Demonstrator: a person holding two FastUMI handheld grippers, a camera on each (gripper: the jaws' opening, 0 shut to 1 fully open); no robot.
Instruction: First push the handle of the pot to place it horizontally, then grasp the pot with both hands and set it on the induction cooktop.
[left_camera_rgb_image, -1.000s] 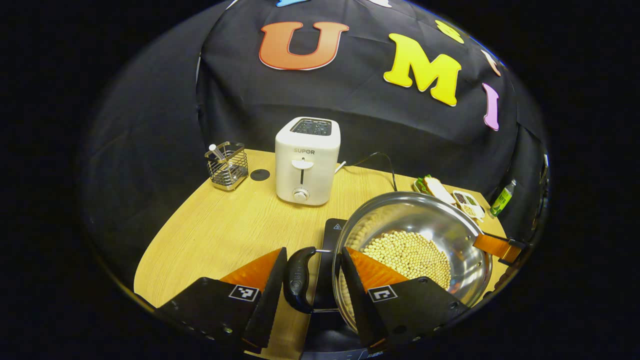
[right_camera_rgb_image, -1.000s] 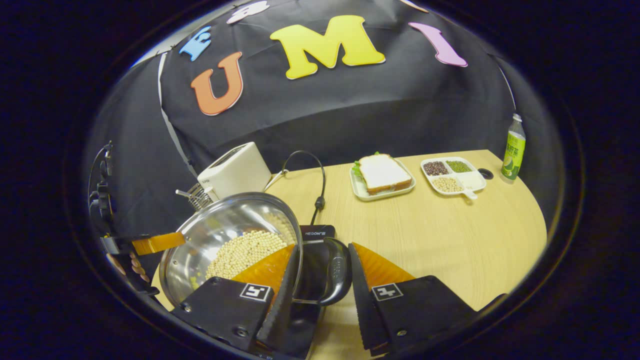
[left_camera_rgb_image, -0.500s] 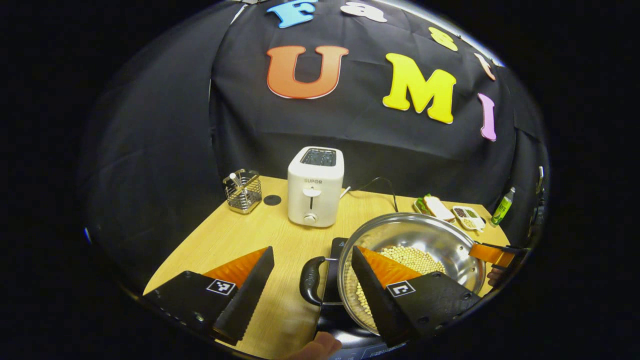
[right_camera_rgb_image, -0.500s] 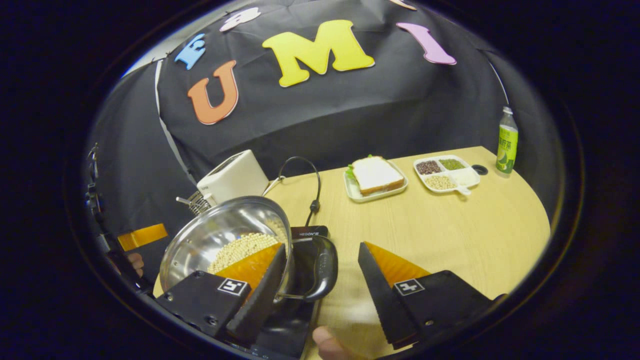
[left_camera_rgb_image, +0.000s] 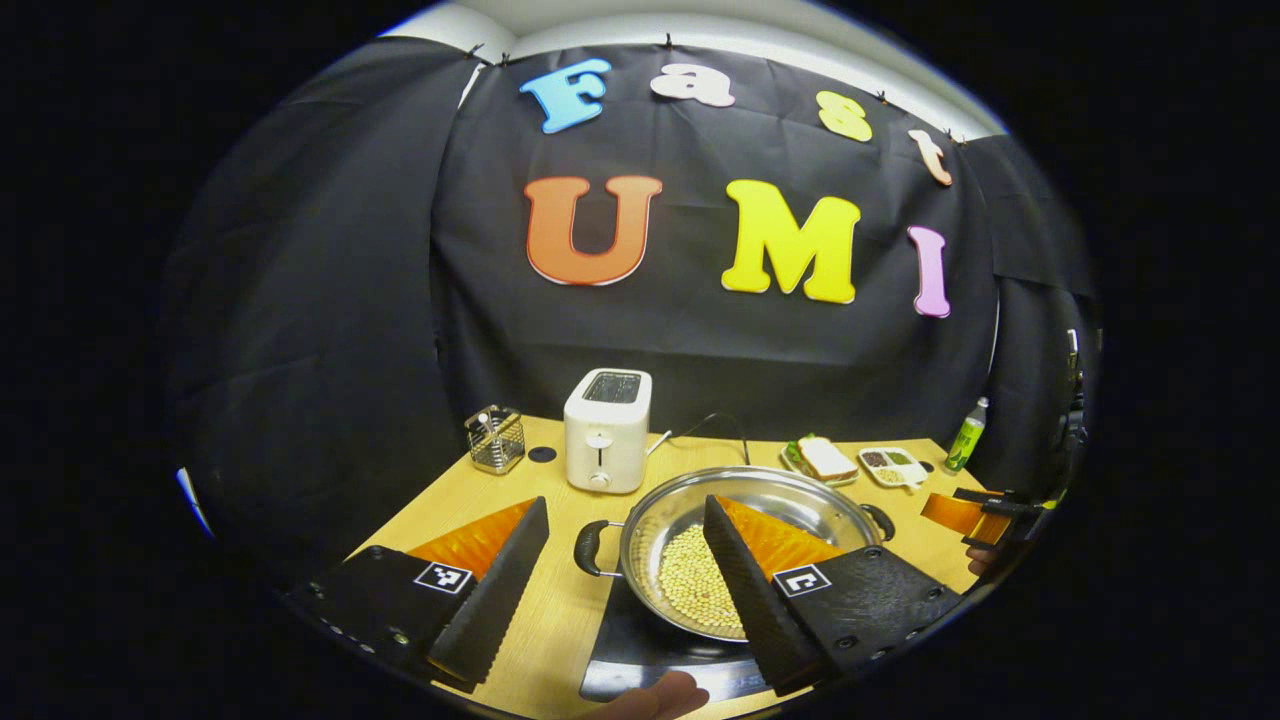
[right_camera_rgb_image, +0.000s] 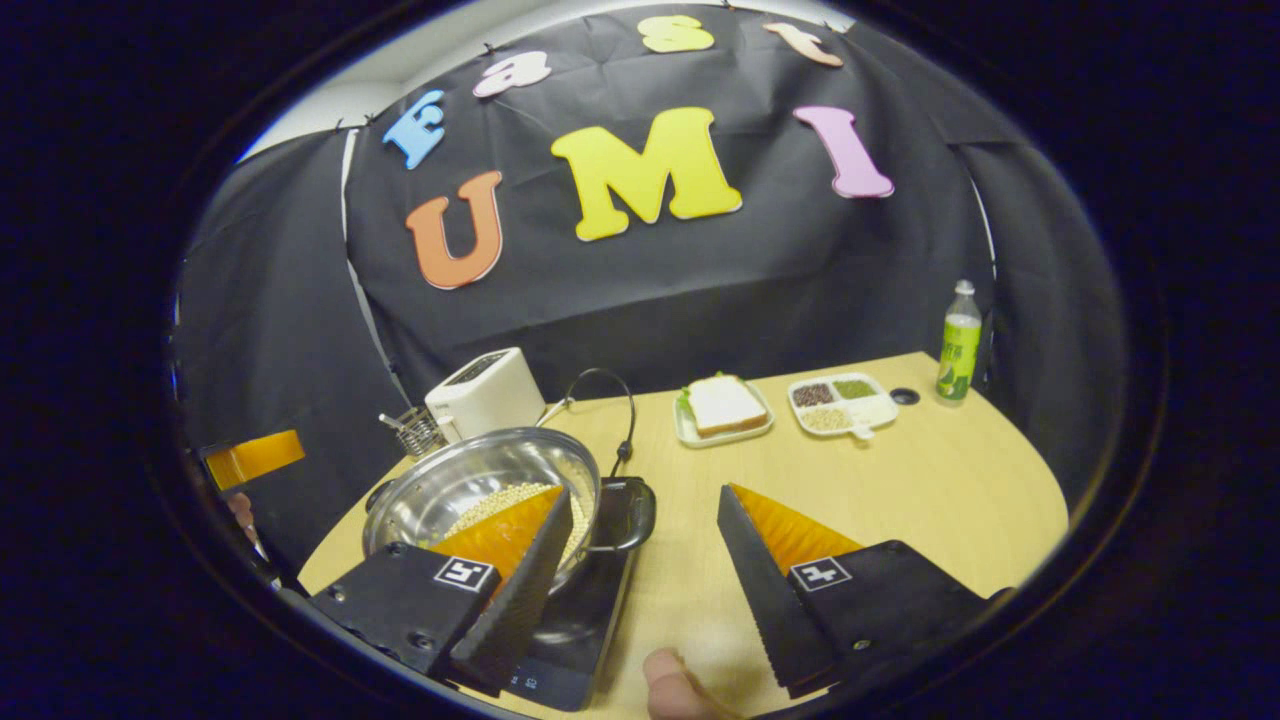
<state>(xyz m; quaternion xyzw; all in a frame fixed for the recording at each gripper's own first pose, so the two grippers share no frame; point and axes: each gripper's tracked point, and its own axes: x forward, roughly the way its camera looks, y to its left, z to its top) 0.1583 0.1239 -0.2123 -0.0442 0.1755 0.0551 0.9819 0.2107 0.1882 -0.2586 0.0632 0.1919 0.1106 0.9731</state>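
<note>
A steel pot (left_camera_rgb_image: 700, 520) (right_camera_rgb_image: 470, 485) holding pale beans rests on the black induction cooktop (left_camera_rgb_image: 640, 650) (right_camera_rgb_image: 580, 620). Its two black side handles (left_camera_rgb_image: 590, 548) (right_camera_rgb_image: 632, 510) point left and right. In the left gripper view my left gripper (left_camera_rgb_image: 625, 580) is open, drawn back above the table, with the pot's left handle lying beyond the gap. In the right gripper view my right gripper (right_camera_rgb_image: 645, 570) is open too, and the pot's right handle lies ahead of its fingers. The other gripper (left_camera_rgb_image: 975, 515) (right_camera_rgb_image: 250, 458) shows far off at each view's edge.
A white toaster (left_camera_rgb_image: 606, 430) (right_camera_rgb_image: 485, 392) with its cord stands behind the pot, beside a wire utensil rack (left_camera_rgb_image: 495, 438). A sandwich plate (right_camera_rgb_image: 722, 410), a divided dish of beans (right_camera_rgb_image: 842, 402) and a green bottle (right_camera_rgb_image: 958, 340) sit at the back right. A fingertip (right_camera_rgb_image: 672, 690) shows at the bottom.
Both grippers opened off the pot's handles and pulled back and up. The pot stayed on the cooktop and now looks smaller and farther away.
</note>
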